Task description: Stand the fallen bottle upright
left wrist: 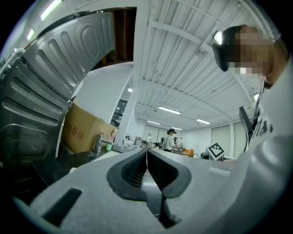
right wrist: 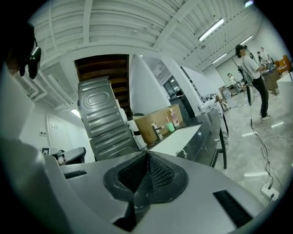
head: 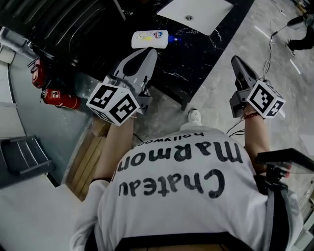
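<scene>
A white bottle (head: 149, 38) with a blue cap lies on its side on the black marble counter (head: 196, 59), cap pointing right. My left gripper (head: 148, 55) hovers just short of it, its tip at the counter's near edge, jaws shut with nothing between them (left wrist: 147, 153). My right gripper (head: 237, 62) is off to the right, over the counter's corner and the pale floor, well apart from the bottle. Its jaws also meet at the tip and hold nothing (right wrist: 147, 155). Neither gripper view shows the bottle.
A white sink basin (head: 196, 12) is set in the counter behind the bottle. Two red fire extinguishers (head: 59, 99) lie at the left beside a wooden pallet (head: 91, 157). A cardboard box (right wrist: 155, 123) stands on the counter. A person (right wrist: 253, 73) stands far off, with cables on the floor.
</scene>
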The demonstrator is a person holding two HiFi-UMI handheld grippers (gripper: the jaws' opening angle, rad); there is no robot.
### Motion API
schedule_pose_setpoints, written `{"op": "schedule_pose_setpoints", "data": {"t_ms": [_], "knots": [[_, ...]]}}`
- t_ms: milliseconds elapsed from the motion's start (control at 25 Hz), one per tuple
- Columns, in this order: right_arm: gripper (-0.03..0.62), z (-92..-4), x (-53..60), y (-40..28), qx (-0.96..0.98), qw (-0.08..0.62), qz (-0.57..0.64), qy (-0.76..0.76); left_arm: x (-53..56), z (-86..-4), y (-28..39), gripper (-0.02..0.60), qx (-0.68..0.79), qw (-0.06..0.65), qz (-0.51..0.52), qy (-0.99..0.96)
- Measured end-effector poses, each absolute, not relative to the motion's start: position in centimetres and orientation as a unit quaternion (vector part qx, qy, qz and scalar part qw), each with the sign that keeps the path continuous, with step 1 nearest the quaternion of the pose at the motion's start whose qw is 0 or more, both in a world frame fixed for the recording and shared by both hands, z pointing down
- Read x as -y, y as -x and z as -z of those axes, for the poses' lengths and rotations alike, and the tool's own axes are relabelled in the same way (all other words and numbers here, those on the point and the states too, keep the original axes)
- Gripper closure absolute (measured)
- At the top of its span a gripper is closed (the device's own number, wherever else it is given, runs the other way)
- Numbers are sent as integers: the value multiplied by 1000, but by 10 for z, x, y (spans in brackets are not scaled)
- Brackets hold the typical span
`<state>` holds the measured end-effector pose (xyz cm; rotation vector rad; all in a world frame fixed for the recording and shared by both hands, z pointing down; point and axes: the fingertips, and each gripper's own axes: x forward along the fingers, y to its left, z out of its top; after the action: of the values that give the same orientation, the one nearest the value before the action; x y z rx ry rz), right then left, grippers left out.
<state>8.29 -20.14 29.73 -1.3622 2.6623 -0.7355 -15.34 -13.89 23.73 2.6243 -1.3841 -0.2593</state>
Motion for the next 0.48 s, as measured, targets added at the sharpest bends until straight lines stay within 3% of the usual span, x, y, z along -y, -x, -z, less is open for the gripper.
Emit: {"op": "schedule_pose_setpoints", "data": {"t_ms": [240,480], "knots": [[579,-300,275,-92,-879,9,221,421,196,-255,134,565,452,82,53,-887],[579,-313,333,-94,-886,15,249,391,235,-282,103,563,426,83,-57,-899]]}}
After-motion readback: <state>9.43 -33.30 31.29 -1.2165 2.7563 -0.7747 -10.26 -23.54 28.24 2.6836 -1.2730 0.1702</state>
